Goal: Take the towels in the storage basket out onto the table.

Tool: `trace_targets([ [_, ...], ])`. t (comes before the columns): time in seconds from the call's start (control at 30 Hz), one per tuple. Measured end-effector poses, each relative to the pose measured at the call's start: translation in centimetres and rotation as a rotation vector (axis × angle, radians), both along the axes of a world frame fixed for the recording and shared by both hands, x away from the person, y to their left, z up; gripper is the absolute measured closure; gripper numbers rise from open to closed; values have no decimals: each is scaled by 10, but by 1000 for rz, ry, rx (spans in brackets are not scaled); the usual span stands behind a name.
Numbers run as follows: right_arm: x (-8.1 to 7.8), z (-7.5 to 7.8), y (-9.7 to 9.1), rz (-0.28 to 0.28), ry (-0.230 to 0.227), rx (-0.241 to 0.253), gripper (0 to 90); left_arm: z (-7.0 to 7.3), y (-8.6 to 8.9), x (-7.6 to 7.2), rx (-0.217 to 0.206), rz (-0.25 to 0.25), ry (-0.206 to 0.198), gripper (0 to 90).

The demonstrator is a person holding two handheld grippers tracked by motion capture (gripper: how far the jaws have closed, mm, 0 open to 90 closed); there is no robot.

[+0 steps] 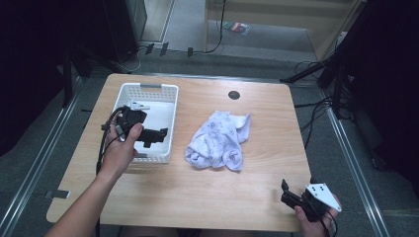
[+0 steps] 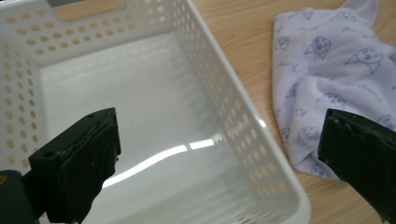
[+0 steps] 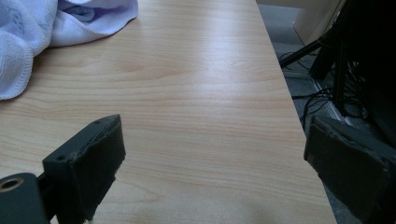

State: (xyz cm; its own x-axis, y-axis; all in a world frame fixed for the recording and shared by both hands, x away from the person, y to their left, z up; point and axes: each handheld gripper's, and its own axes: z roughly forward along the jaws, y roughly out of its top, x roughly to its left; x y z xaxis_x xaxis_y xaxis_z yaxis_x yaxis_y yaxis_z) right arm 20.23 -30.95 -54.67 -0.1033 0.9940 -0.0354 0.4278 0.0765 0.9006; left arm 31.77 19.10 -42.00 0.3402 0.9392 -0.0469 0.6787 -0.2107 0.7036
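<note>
A white perforated basket [image 1: 148,88] stands on the left of the wooden table [image 1: 237,192]; its inside [image 2: 140,93] holds nothing. A crumpled pale lilac cloth [image 1: 220,140] with small printed figures lies mid-table, just right of the basket. My left gripper [image 1: 159,136] hangs over the basket's near right part and points toward the cloth [image 2: 336,60]. In its own view the left gripper [image 2: 218,122] has its jaws wide apart and empty. My right gripper [image 1: 285,192] rests low at the table's front right corner, open and empty [image 3: 215,127], with the cloth's edge [image 3: 28,32] far ahead to its left.
A small black round grommet [image 1: 233,95] sits near the table's far edge. The table's right edge [image 3: 285,93] runs close to the right gripper, with cables and dark stand legs [image 3: 336,60] on the floor beyond it.
</note>
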Motion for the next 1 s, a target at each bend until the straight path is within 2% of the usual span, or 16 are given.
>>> trace_targets([
  [0.2, 0, 0, 0, -1, 1, 1, 53, -9, 26, -18, -35, 41, -42, 2],
  [0.4, 0, 0, 0, -1, 3, 0, 53, -18, 49, -36, -24, 75, -93, 2],
  [0.53, 0, 0, 0, -1, 4, -1, 53, -24, 65, -45, -36, 105, -127, 3],
  [0.63, 1, 0, 0, -1, 5, -1, 53, -29, 75, -55, -42, 110, -150, 2],
  [1.0, 1, 0, 0, -1, 9, -1, 53, -55, 112, -90, -70, 163, -229, 3],
])
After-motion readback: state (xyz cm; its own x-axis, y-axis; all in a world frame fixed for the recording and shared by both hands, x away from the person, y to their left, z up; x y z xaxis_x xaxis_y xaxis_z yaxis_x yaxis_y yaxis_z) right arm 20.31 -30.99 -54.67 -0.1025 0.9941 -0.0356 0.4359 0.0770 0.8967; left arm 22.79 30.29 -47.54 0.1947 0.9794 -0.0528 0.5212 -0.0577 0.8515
